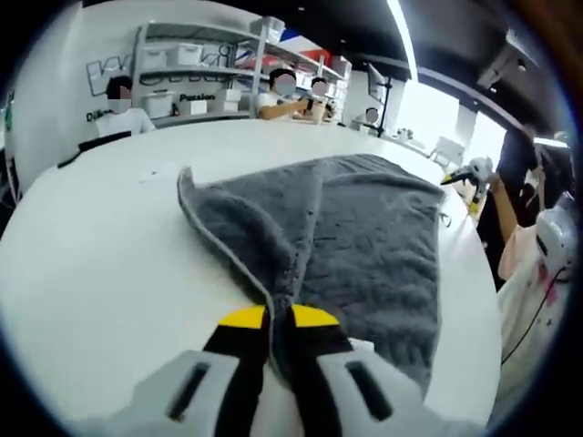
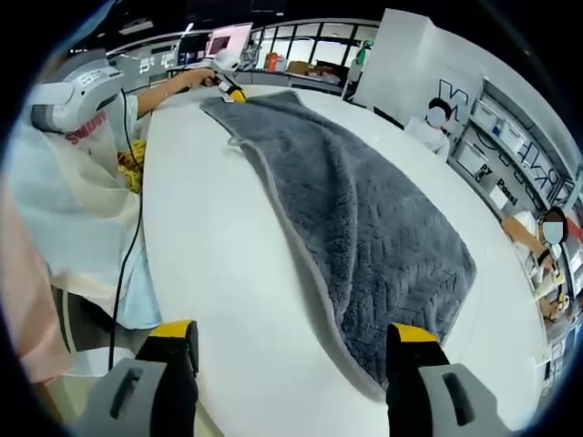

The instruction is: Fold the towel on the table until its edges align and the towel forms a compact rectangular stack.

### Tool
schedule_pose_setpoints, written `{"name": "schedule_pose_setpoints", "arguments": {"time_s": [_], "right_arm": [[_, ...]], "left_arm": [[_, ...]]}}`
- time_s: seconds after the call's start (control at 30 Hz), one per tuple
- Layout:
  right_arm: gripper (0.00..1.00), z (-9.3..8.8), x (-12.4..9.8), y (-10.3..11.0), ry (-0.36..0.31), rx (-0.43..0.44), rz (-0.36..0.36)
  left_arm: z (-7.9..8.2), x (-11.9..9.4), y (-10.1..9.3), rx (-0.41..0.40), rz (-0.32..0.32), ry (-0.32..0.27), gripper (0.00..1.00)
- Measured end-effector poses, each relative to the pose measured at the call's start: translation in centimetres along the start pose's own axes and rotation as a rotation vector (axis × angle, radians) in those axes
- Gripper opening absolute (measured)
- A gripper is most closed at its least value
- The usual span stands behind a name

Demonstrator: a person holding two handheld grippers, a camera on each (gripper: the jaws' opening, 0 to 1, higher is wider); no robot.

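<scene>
Where the left gripper view begins, at 6 o'clock, the left claw (image 1: 281, 320) has its two yellow-tipped black jaws pressed nearly together, pinching a raised fold of the grey towel (image 1: 364, 237). From that pinch the cloth runs away toward 12 o'clock, one flap lifted in a ridge toward 10 o'clock and the rest lying flat on the white bench (image 1: 100, 264). Its pale hem traces the lifted edge. At 3 o'clock, past the bench edge, a person in a light shirt (image 1: 528, 273) stands with an arm stretched out, and the right claw (image 1: 460, 176) shows as a small yellow and pale shape near the towel's far corner. Beyond the bench, toward 12 o'clock, seated people and a grey shelving unit (image 1: 196, 68) holding white boxes line the wall.

In the right gripper view, the right claw (image 2: 291, 341) stands wide, its jaws well apart at 6 o'clock with bare bench (image 2: 219, 264) between them. The towel (image 2: 364, 228) lies just beyond the jaw at 5 o'clock and stretches in a long band toward 11 o'clock, where the left claw (image 2: 230, 91) grips its far end. A white cloth hangs at 9 o'clock beside the bench edge.
</scene>
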State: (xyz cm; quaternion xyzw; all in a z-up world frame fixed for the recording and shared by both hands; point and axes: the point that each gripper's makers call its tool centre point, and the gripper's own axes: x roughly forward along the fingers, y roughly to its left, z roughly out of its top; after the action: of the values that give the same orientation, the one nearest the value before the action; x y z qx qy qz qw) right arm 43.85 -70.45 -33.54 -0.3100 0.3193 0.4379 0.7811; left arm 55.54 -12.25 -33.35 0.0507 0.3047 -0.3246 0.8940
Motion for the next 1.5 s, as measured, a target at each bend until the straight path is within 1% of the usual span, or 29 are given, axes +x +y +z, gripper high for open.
{"name": "schedule_pose_setpoints", "arguments": {"time_s": [0.2, 0.87, 1.1, 1.37, 1.5], "right_arm": [[0.88, 0.1, 0.0, 0.0, 0.006, -0.011, 0.004], [0.88, 0.8, 0.6, 0.0, 0.025, -0.052, 0.02], [0.88, 1.3, 0.9, 0.1, 0.024, -0.063, 0.026], [0.88, 1.6, 1.1, 0.3, 0.024, -0.073, 0.029], [0.88, 1.7, 1.1, 0.4, 0.025, -0.075, 0.029]], "left_arm": [[-0.8, -1.0, -0.1, 0.003, 0.006, 0.022, 0.1], [-3.4, -4.6, 0.9, -0.044, 0.034, 0.029, 0.11], [-3.9, -5.4, 1.3, -0.055, 0.041, 0.033, 0.11], [-4.4, -6.1, 1.5, -0.055, 0.064, 0.037, 0.11], [-4.5, -6.5, 2.1, -0.059, 0.078, 0.033, 0.11]]}}
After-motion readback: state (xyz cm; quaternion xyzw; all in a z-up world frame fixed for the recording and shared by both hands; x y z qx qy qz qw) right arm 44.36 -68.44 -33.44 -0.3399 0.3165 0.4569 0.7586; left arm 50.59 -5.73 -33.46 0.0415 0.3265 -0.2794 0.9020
